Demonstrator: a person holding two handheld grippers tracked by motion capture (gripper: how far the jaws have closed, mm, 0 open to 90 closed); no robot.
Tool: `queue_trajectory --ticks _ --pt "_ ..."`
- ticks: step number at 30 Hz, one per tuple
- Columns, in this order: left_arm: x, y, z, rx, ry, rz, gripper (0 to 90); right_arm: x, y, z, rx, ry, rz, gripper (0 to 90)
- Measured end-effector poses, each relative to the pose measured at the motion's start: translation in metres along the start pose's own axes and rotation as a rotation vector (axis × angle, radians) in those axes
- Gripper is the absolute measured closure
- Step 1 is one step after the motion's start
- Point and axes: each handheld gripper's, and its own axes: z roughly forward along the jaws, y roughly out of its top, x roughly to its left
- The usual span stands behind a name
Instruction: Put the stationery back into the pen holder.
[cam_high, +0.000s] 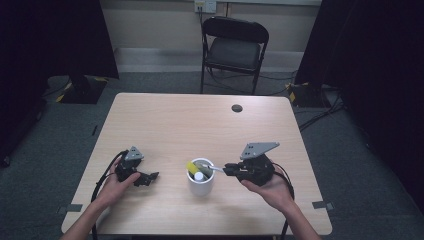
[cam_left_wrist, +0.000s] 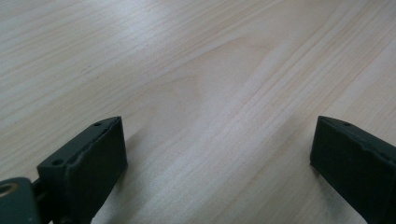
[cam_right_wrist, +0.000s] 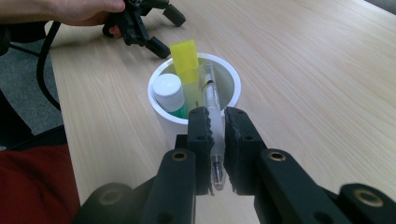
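A white cup (cam_high: 201, 186) (cam_right_wrist: 163, 119) stands near the table's front middle. In it are a yellow highlighter (cam_right_wrist: 185, 65) (cam_high: 191, 167) and a white-capped green tube (cam_right_wrist: 168, 95). My right gripper (cam_right_wrist: 215, 122) (cam_high: 226, 170) is shut on a clear pen (cam_right_wrist: 212, 105), whose far end reaches over the cup's mouth. My left gripper (cam_high: 152, 176) (cam_left_wrist: 218, 154) rests on the table left of the cup, jaws wide open with only bare wood between them.
The wooden table (cam_high: 200, 125) has a round cable hole (cam_high: 237, 108) at its far side. A black folding chair (cam_high: 234, 50) stands behind the table. Cables trail from both grippers toward the table's near edge.
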Motion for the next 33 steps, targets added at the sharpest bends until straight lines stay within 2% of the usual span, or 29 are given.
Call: queue_trajectory --ticks 17,23,33 --pt "0.0 0.0 0.0 0.0 0.0 0.0 3.1 -0.002 0.019 -0.003 -0.002 0.009 -0.029 81.0" --pt "0.0 0.0 0.0 0.0 0.0 0.0 3.1 -0.003 0.027 -0.001 0.034 0.005 -0.034 81.0" --pt "0.0 0.0 0.0 0.0 0.0 0.0 3.1 -0.002 0.031 -0.001 0.004 0.009 -0.045 80.9"
